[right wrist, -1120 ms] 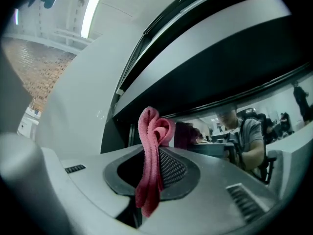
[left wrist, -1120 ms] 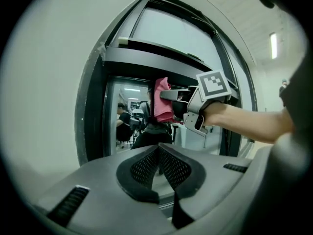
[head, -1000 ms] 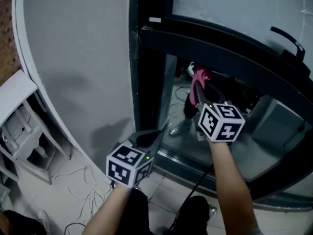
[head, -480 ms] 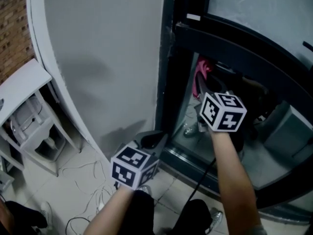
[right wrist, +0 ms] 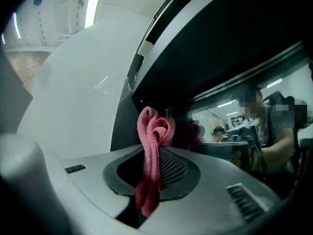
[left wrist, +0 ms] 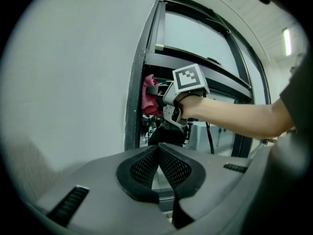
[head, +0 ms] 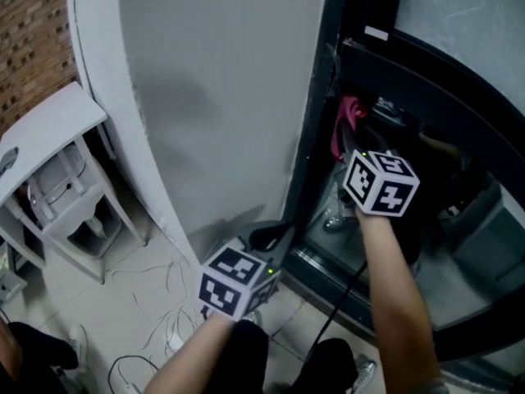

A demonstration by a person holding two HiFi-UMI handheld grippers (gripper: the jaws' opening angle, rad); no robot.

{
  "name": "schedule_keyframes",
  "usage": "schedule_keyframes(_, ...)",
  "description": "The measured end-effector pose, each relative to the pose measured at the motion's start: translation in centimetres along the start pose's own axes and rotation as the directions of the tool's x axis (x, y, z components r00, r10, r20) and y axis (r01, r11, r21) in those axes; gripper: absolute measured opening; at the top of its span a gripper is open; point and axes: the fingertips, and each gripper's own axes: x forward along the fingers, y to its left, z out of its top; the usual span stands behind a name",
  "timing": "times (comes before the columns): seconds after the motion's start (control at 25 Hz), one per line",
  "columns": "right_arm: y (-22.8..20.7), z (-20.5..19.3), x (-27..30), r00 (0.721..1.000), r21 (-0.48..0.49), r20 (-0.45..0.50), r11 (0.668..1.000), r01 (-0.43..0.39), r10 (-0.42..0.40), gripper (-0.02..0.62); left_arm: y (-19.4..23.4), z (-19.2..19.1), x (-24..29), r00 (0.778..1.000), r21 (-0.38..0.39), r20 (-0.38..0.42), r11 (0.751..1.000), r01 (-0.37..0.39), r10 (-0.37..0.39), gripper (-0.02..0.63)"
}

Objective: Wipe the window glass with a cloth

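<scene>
Two grippers are in play, one in each hand, and there is one cloth, pink. The left gripper [head: 275,235] sits low and near, beside the foot of the grey wall panel [head: 221,80]. Its marker cube faces up and its tip points toward the bottom of the dark window frame [head: 316,138]. In the left gripper view its jaws are pressed together with nothing between them.

The right gripper [head: 344,142] is held higher and farther out, to the right of the frame's upright. The bare right forearm [head: 394,294] stretches forward and up from the near edge. Its jaws are clamped on the cloth [right wrist: 154,146]. The cloth is folded into a loop that stands up above the jaws, with a tail hanging down below them.

The cloth sits at the left edge of the lower pane of window glass [right wrist: 234,116], just beside the frame. Whether it actually touches the glass cannot be told. The left forearm [head: 189,359] is bent in close to the body, well below the right one.

To the far left stands one white stand [head: 57,187] in front of a brick wall [head: 33,31]. Several thin cables [head: 148,290] trail loose over the tiled floor [head: 98,318].
</scene>
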Motion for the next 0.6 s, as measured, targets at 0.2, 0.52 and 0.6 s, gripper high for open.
schedule_keyframes(0.2,1.6,-1.8,-1.0,1.000,0.018,0.005,1.000,-0.022,0.022,0.066,0.4,-1.2,-0.4,1.000,-0.014,-0.012,1.000,-0.006,0.006,0.002)
schedule_keyframes(0.52,2.0,-6.7,-2.5,0.999,0.047,-0.046,0.999,-0.012,0.015,0.066,0.5,-3.3,-0.5,0.999,-0.035,-0.033,0.999,-0.002,0.001,0.002)
schedule_keyframes(0.6,2.0,-7.9,-2.5,0.998,0.052,-0.060,0.999,-0.012,0.016,0.066,0.4,-3.7,-0.3,0.999,-0.042,-0.035,0.999,0.001,-0.002,0.002)
